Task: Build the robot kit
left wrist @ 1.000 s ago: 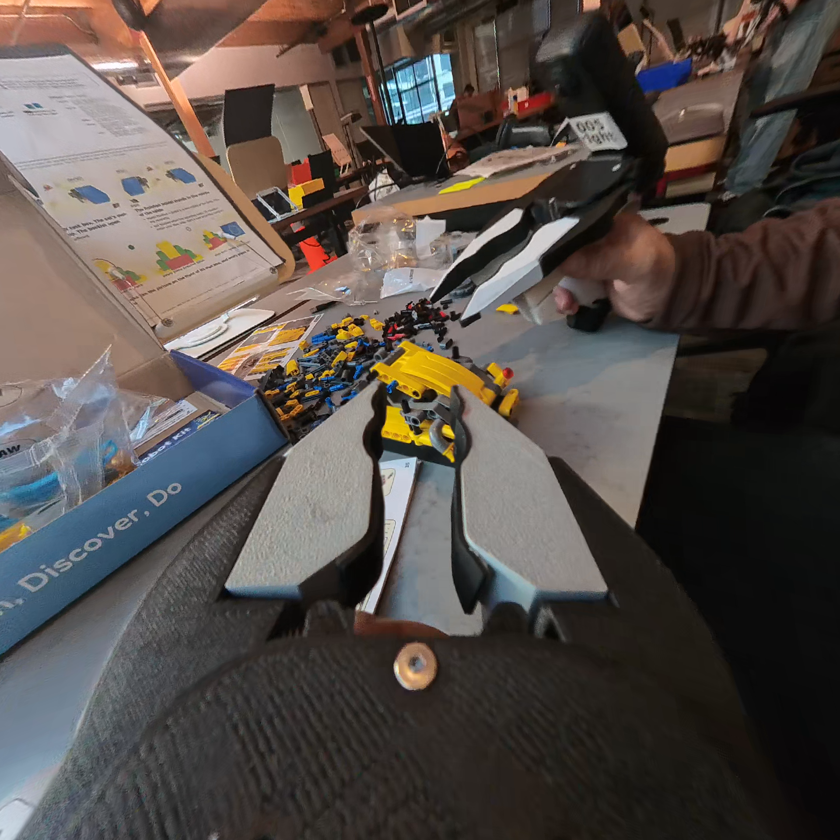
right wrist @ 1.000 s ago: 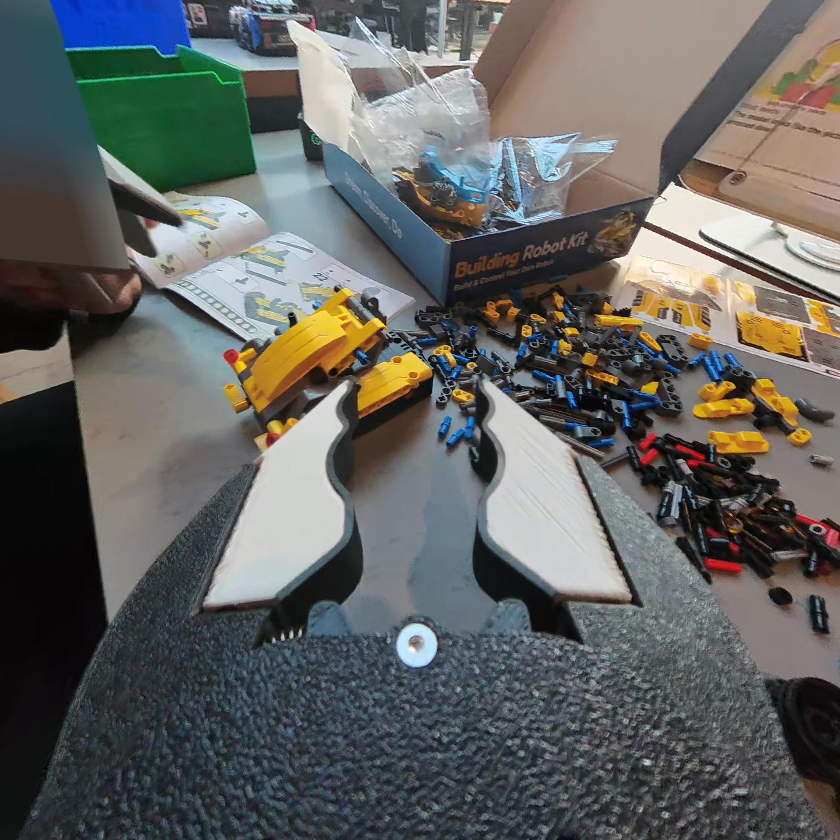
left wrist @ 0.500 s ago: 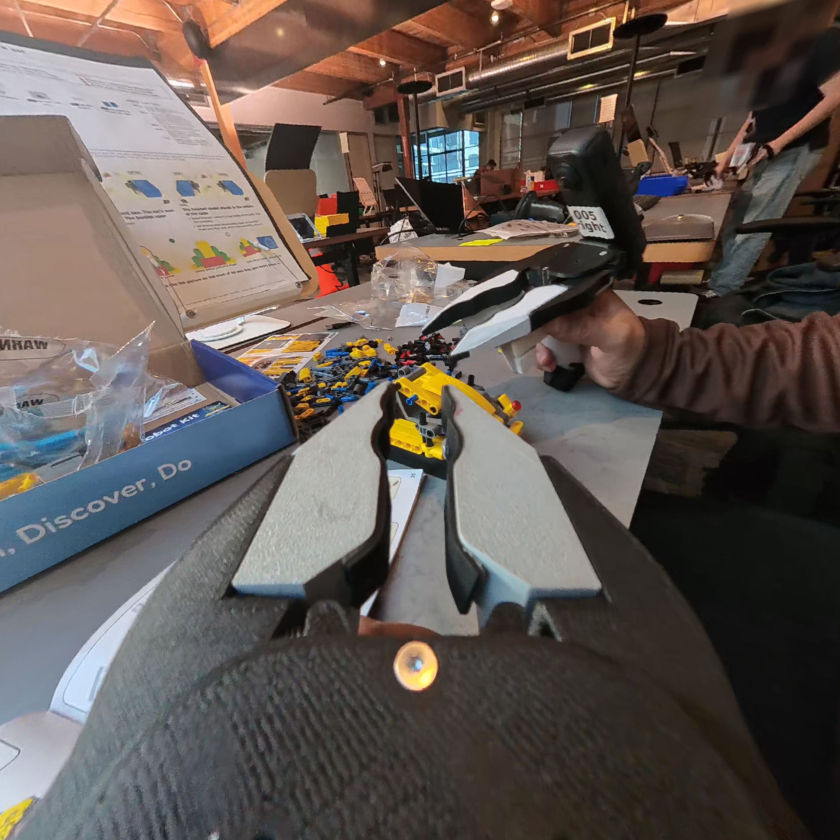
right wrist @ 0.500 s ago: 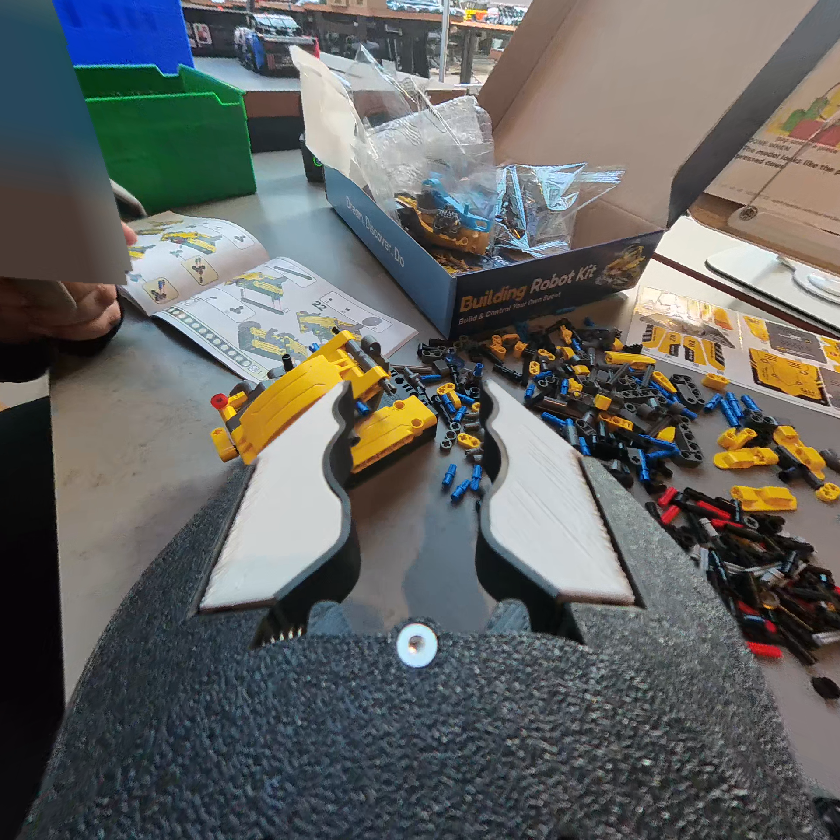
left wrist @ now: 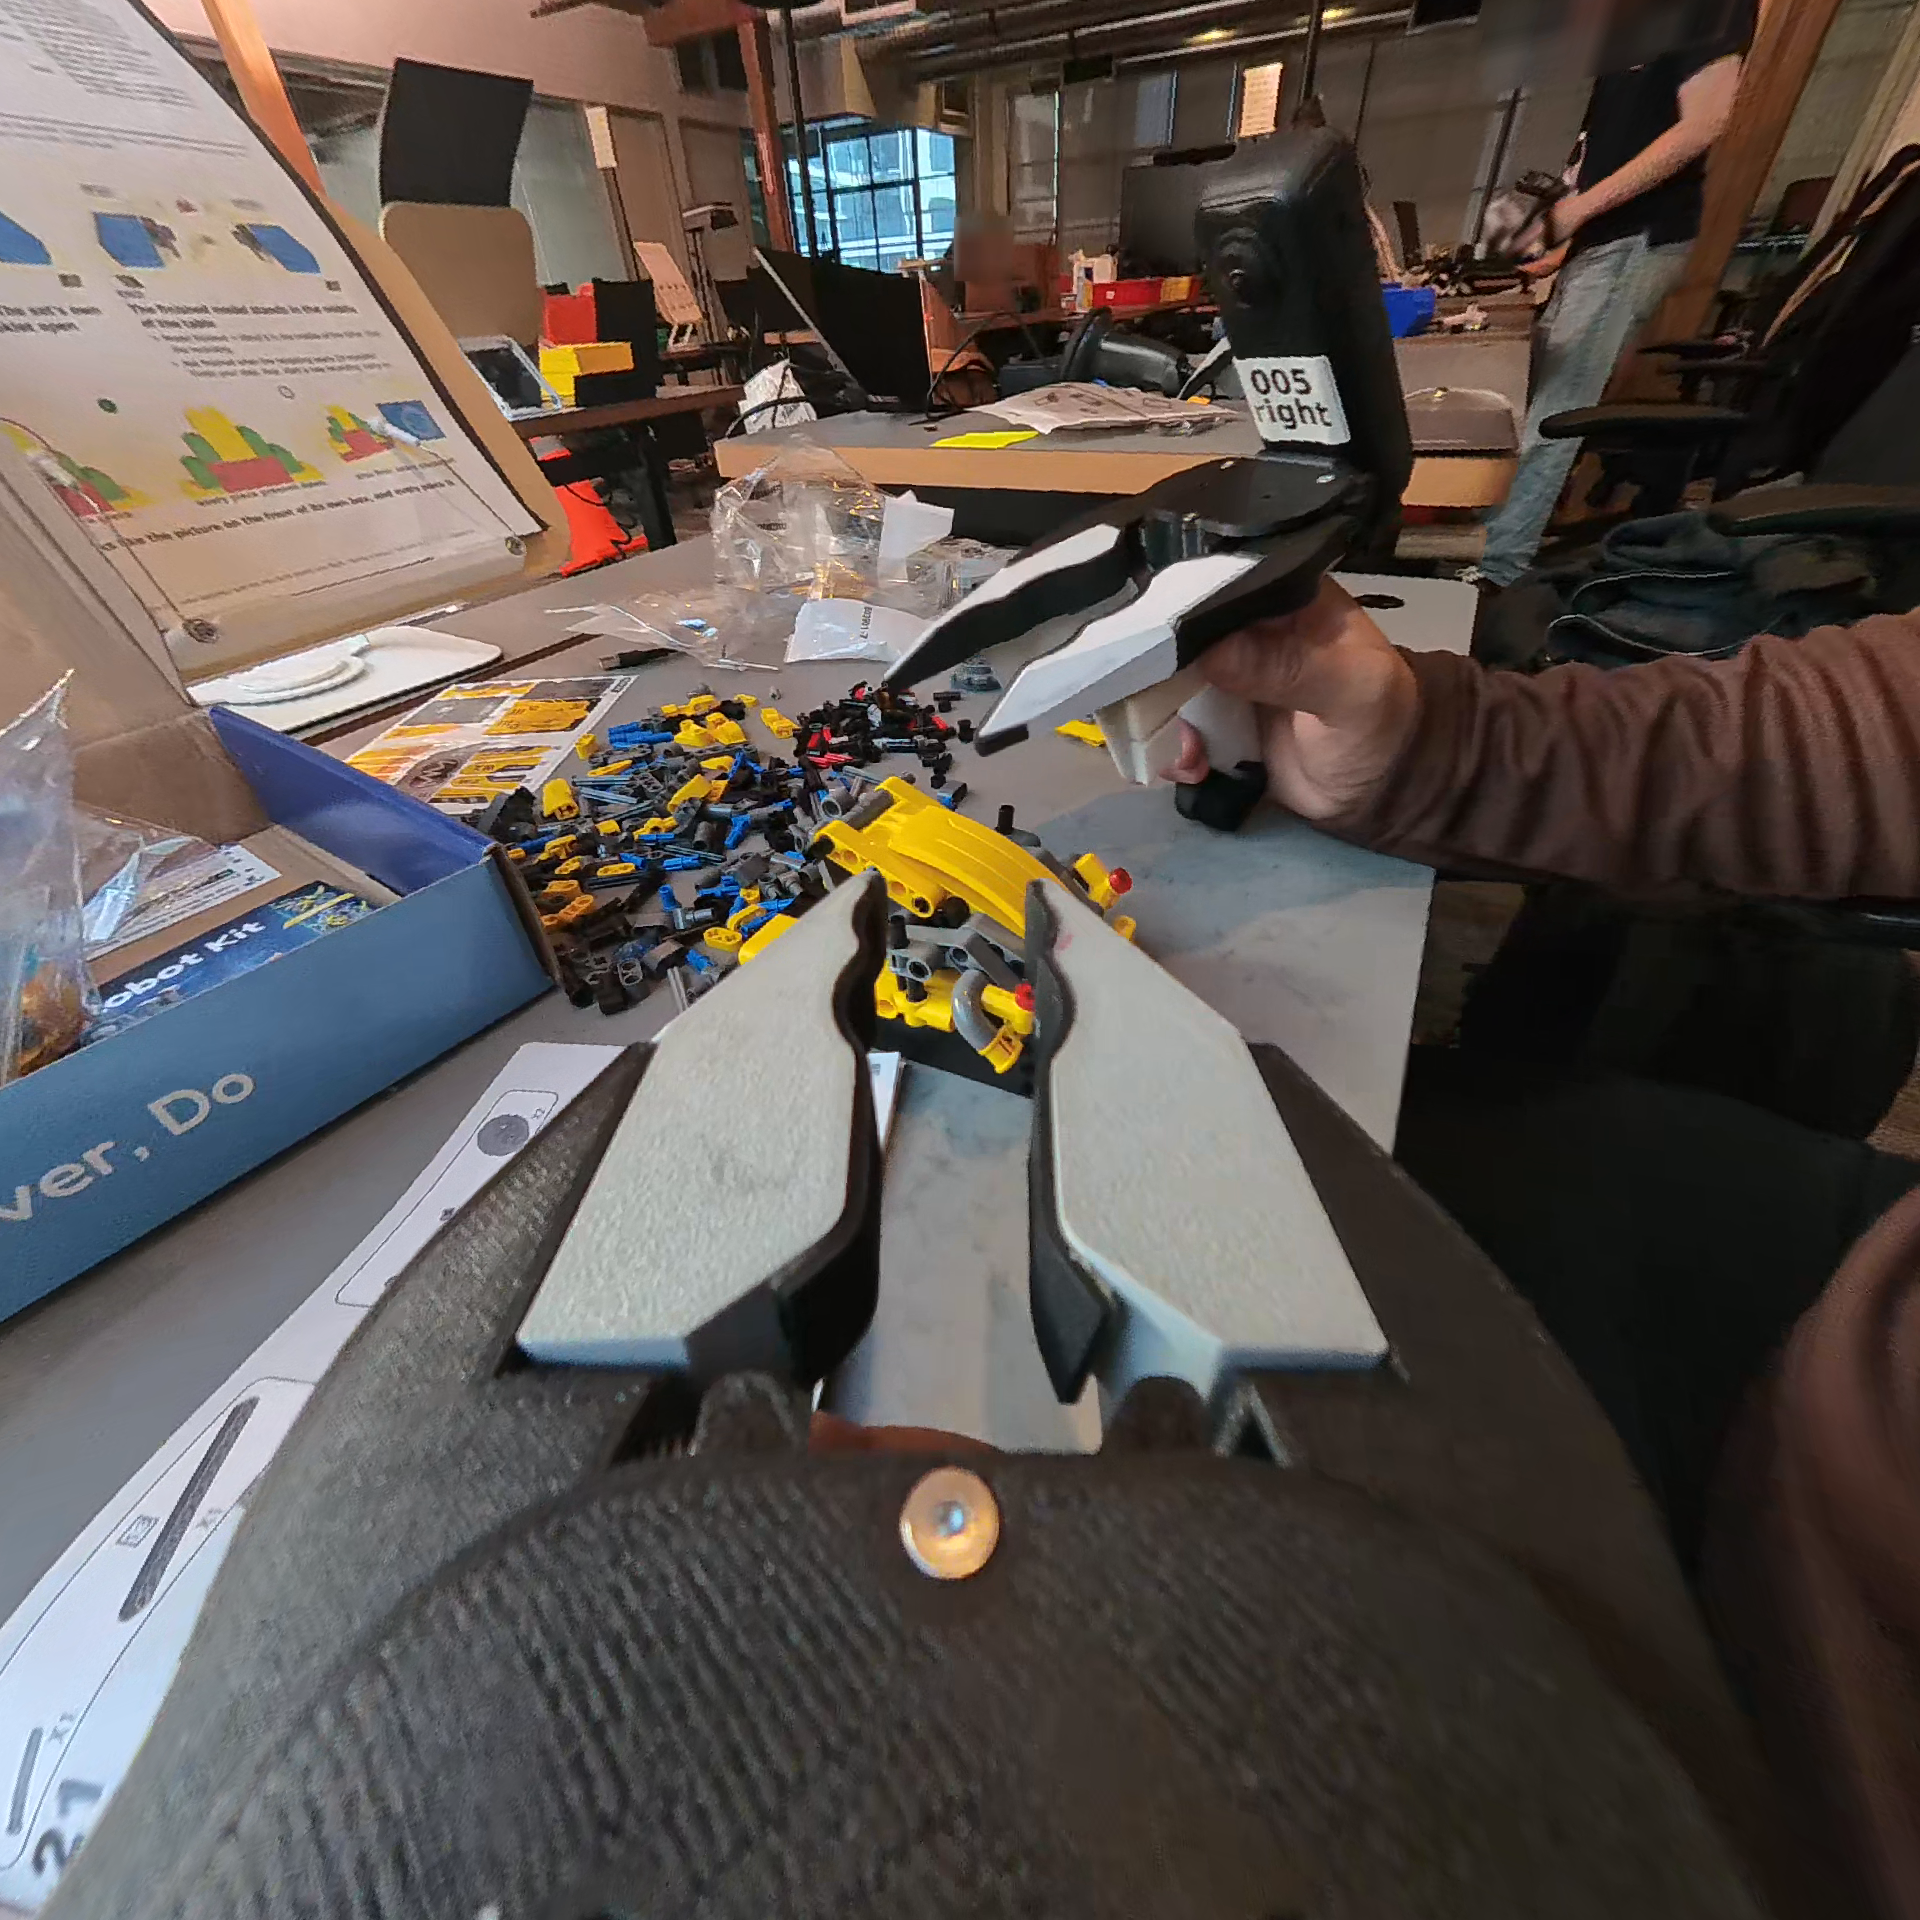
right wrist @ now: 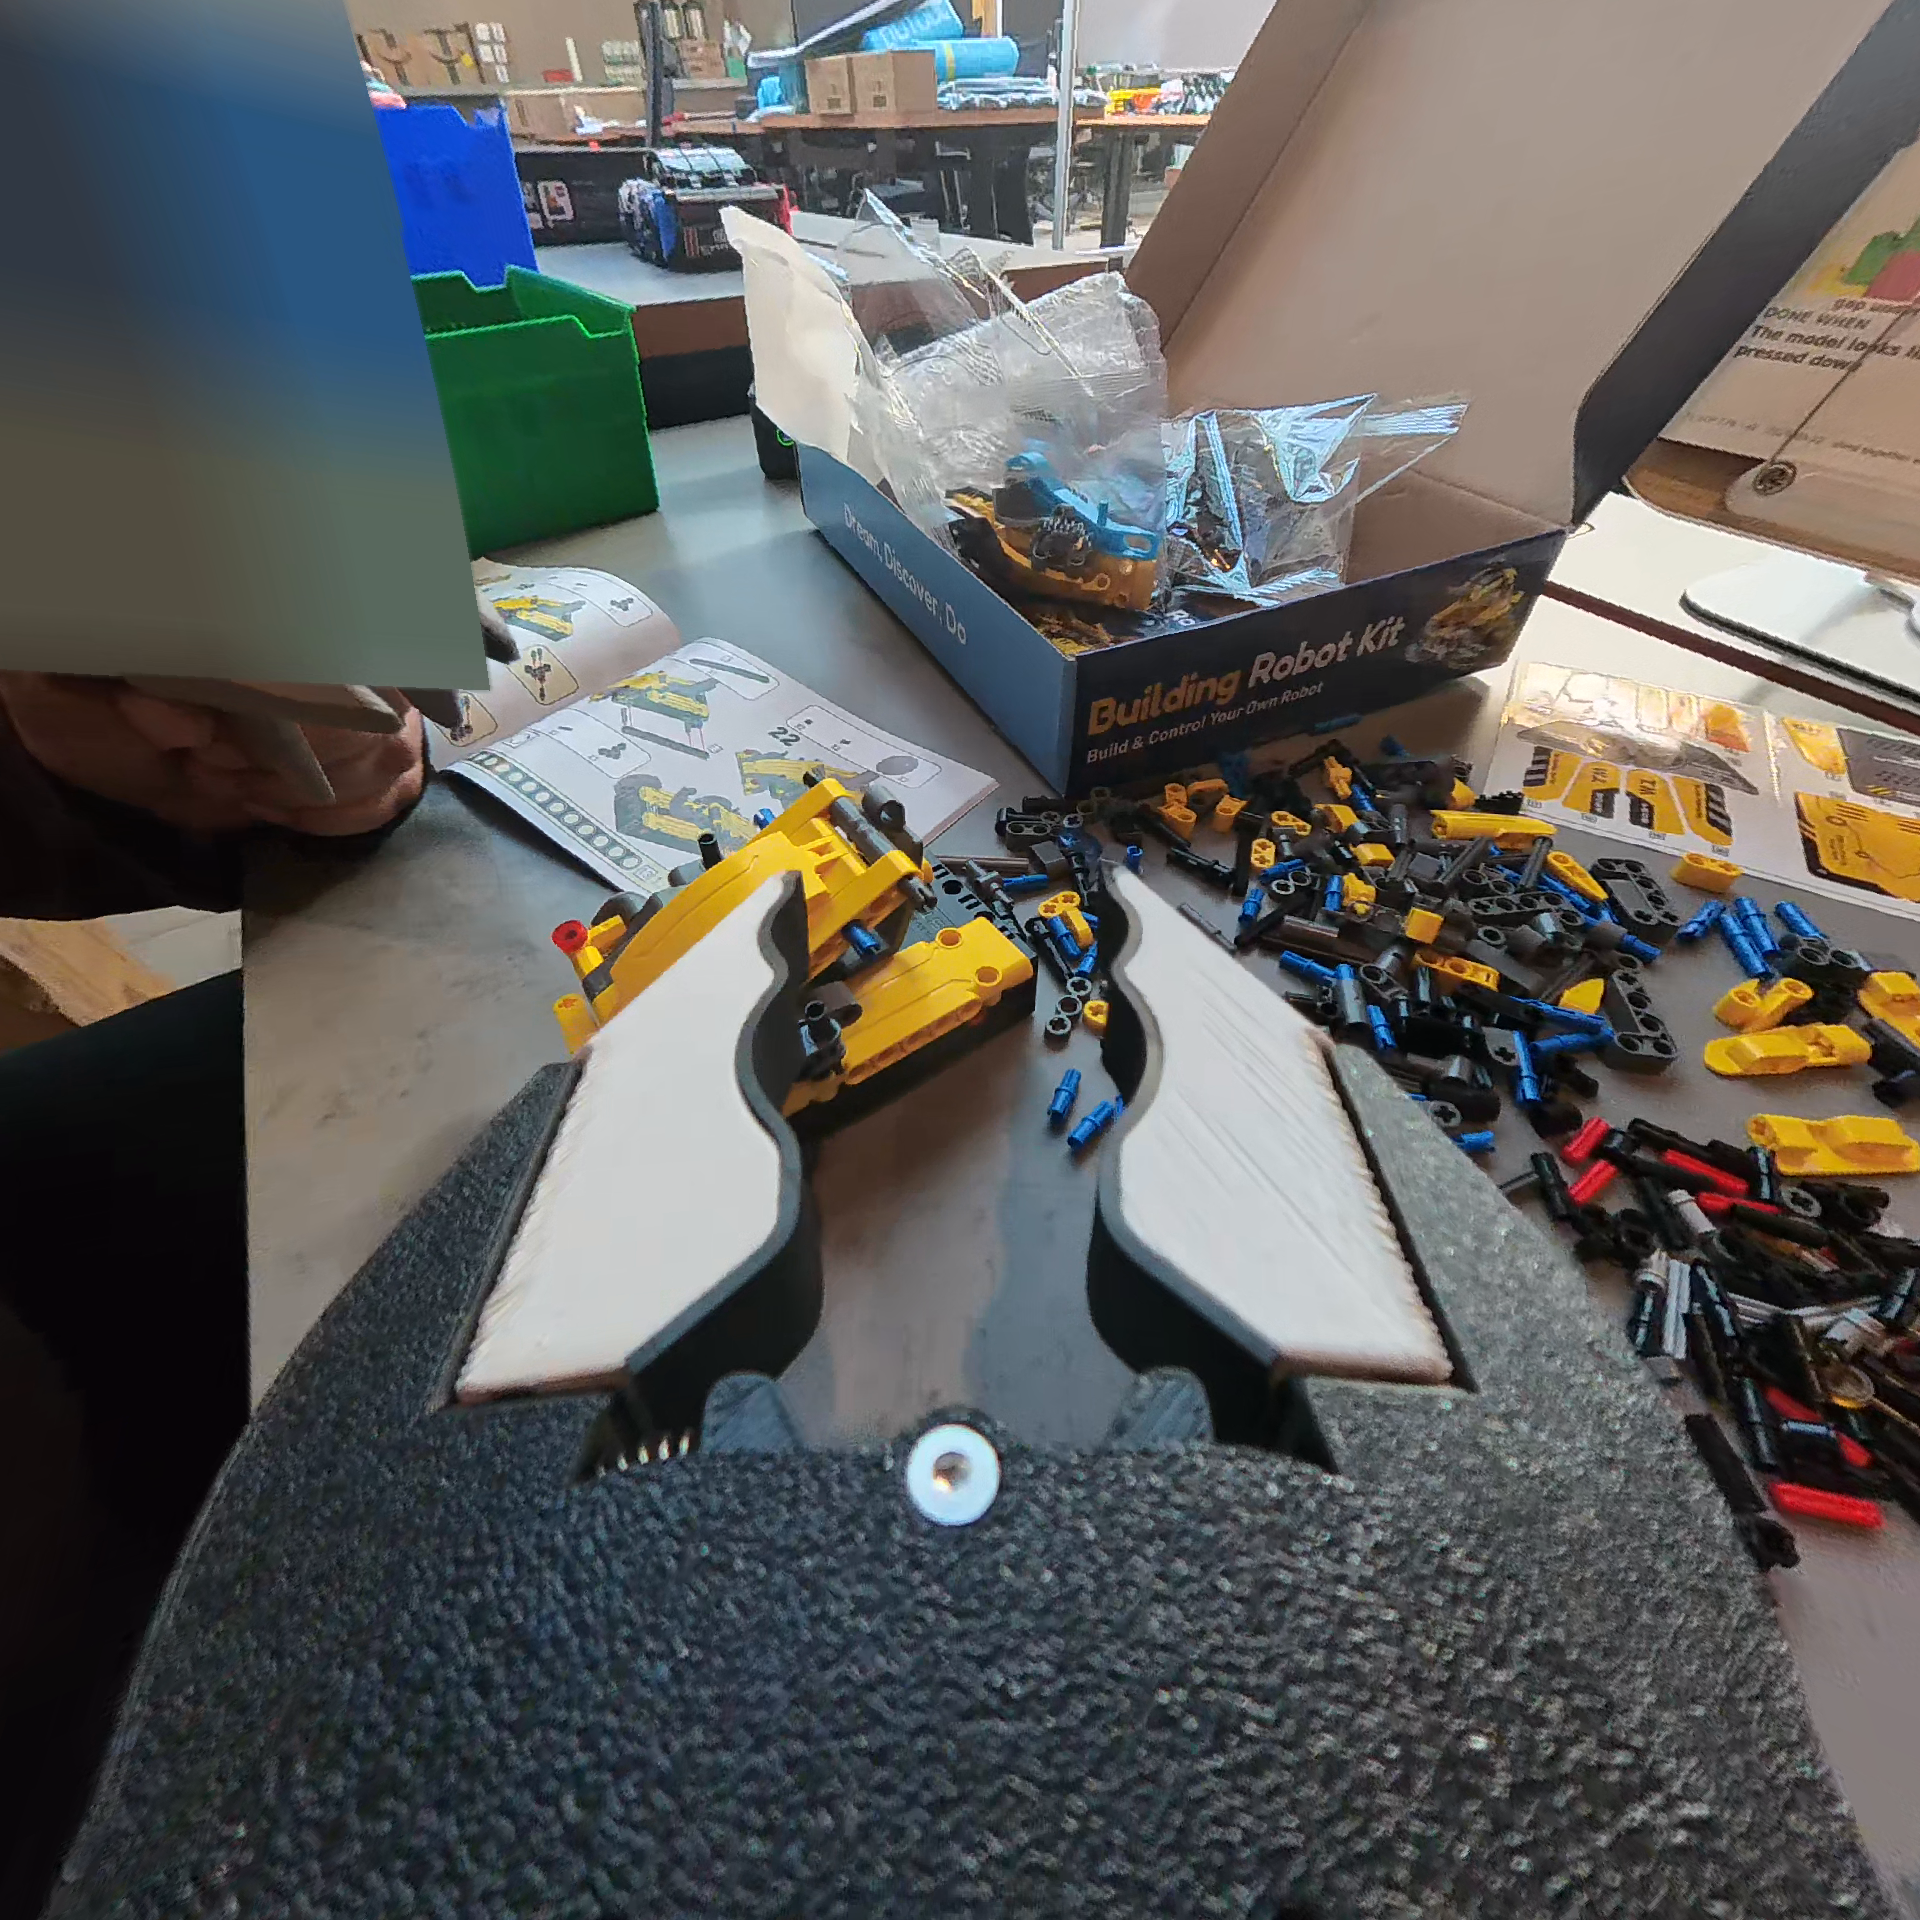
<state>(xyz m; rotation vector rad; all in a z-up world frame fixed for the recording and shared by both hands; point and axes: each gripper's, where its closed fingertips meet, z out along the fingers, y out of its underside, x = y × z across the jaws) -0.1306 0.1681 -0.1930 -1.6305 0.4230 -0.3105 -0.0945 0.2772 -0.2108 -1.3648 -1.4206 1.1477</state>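
The part-built yellow-and-black plastic brick vehicle (left wrist: 935, 862) sits on the grey tabletop (left wrist: 1247, 935), near the front edge, resting on its own w/ nothing gripping it.

L gripper (left wrist: 954, 914): grey fingers partly spread, a moderate gap, nothing between them. In its own view the vehicle shows through the gap at 12 o'clock. The R wrist view puts the L tip back over the open printed instruction booklet (right wrist: 675, 748), apart from the vehicle, so no contact.

R gripper (right wrist: 954, 894): white-faced fingers spread wide, empty. In the L view it hovers above the table at approx 12 o'clock from the vehicle, tips angled down, close over black and red bits, held by a hand (left wrist: 1320, 707) in a brown sleeve. Can't tell if a tip touches any piece.

Going outward from the vehicle:
- 11 to 1 o'clock (L view): scatter of small loose plastic pieces (right wrist: 1455, 935), yellow, blue, black, grey, red. Too many to count.
- 9 o'clock: open blue cardboard kit box (left wrist: 312, 997), lid up, clear plastic bags (right wrist: 1039, 416) inside.
- 11 o'clock, beyond the pieces: flat yellow-and-black sticker sheet (right wrist: 1662, 758).
- Far side of the booklet: green plastic bin (right wrist: 540, 416).

Counts: 1 vehicle, 2 grippers, 1 box, 1 booklet, 1 sticker sheet, 1 green bin, several bags (exact no. unclear).
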